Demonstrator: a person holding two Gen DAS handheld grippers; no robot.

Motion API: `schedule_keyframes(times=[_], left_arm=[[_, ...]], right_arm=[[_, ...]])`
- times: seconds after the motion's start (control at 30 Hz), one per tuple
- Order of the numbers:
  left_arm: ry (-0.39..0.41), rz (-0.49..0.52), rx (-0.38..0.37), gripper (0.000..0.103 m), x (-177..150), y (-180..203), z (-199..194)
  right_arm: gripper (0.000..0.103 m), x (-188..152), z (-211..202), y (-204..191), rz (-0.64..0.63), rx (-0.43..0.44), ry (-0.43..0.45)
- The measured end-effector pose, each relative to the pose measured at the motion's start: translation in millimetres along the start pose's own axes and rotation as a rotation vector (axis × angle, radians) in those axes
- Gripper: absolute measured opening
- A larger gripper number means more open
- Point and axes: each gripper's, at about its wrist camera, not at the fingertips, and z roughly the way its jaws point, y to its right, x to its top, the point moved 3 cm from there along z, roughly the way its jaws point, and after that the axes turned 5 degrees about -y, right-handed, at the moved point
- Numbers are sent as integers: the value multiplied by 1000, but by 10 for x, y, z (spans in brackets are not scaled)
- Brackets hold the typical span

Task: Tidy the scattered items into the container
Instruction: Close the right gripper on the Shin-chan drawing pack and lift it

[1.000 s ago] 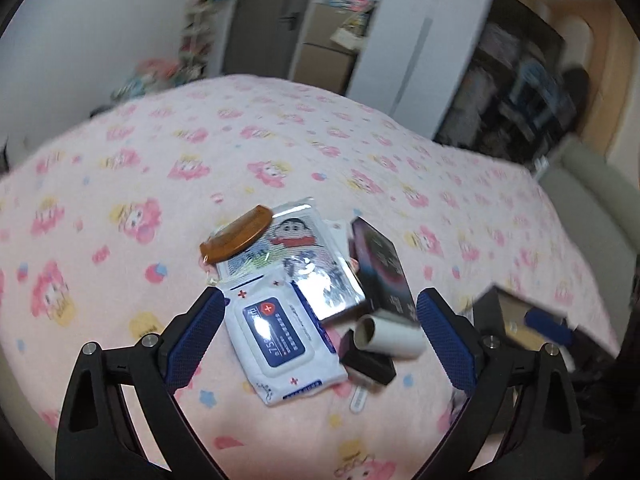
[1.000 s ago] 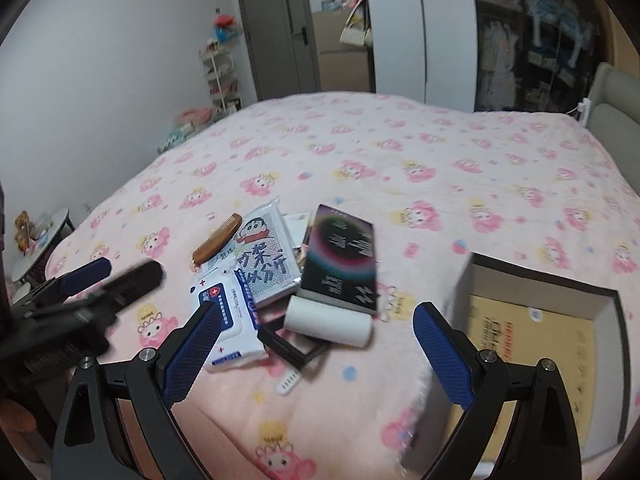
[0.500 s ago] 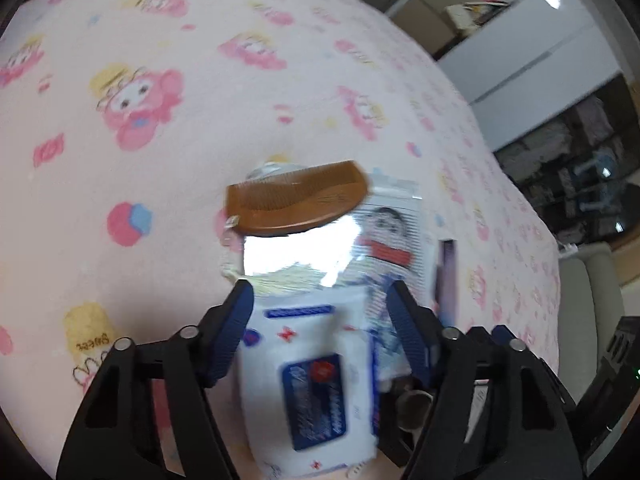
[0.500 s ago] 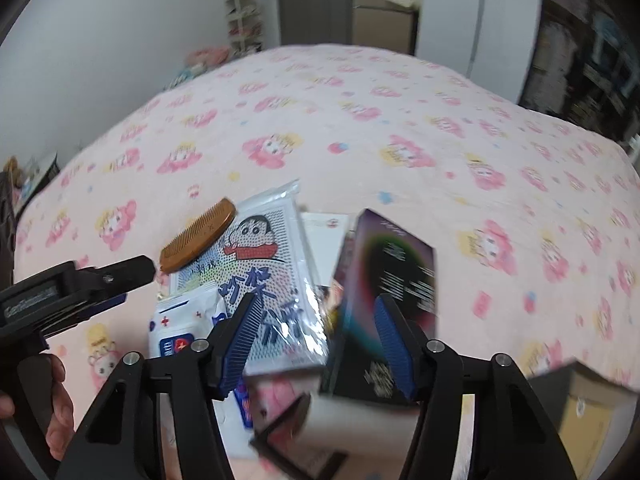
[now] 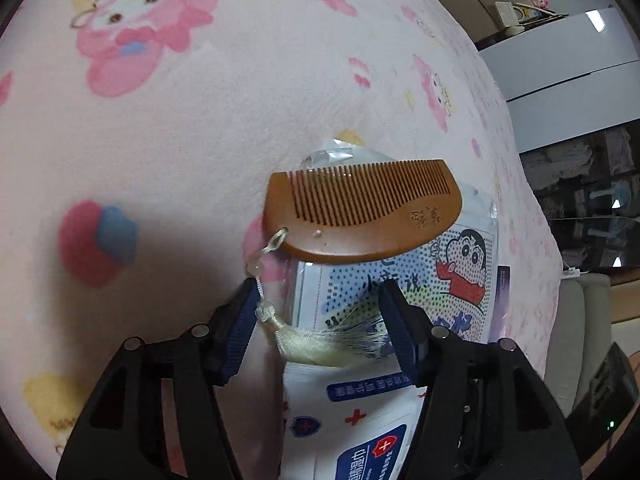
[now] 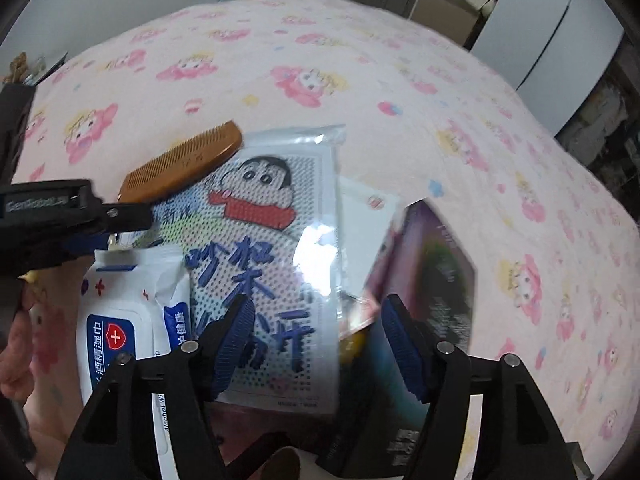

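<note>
A brown wooden comb [image 5: 362,216] with a pale tassel [image 5: 320,342] lies partly on a cartoon-printed plastic packet [image 5: 436,288]. My left gripper [image 5: 318,328] is open just short of the comb, its jaws either side of the tassel, above a white wet-wipes pack [image 5: 356,420]. In the right wrist view my right gripper [image 6: 320,340] is open over the near end of the cartoon packet [image 6: 272,248]. The comb [image 6: 182,168], the wipes pack [image 6: 132,308] and a dark purple box [image 6: 432,280] lie around it. The container is not in view.
All items lie on a pink cartoon-print bedspread [image 6: 360,80]. The left gripper's black body [image 6: 52,220] and the hand holding it show at the left of the right wrist view. A white card [image 6: 364,216] lies under the packet. Wardrobes and shelves stand beyond the bed.
Both grippers have moved down and forward, close over the pile. The left now frames the comb's tassel; the right is over the cartoon packet. The box container has left the view.
</note>
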Motion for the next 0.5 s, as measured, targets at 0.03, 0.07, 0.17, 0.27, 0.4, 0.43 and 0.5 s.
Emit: schedule_keyframes(times=[0.03,0.07,0.17,0.27,0.4,0.43,0.5], left_arm=[[1,3,-4,61,0,3,3],[-1,5,-11,61,5,11,10],[-9,8,-51,63,12,35,20],[-3,36,-74,63,10,91,-13],[-8,104,-140,63,-19,213,-116],[-16,101,-150,63,-17,219,-115],[-33,95,-170,65,-13,232,-111]], right_arm=[[65,20,45,21,29,45,-12],[67,41,68,39,52,73,-11],[67,105,72,24,75,106,-10],[63,88,-42,-10,101,126,-6],[59,-54,-327,40,136,143,29],[59,-128,-415,59,139,151,38],[59,-195,-445,108,149,177,27]])
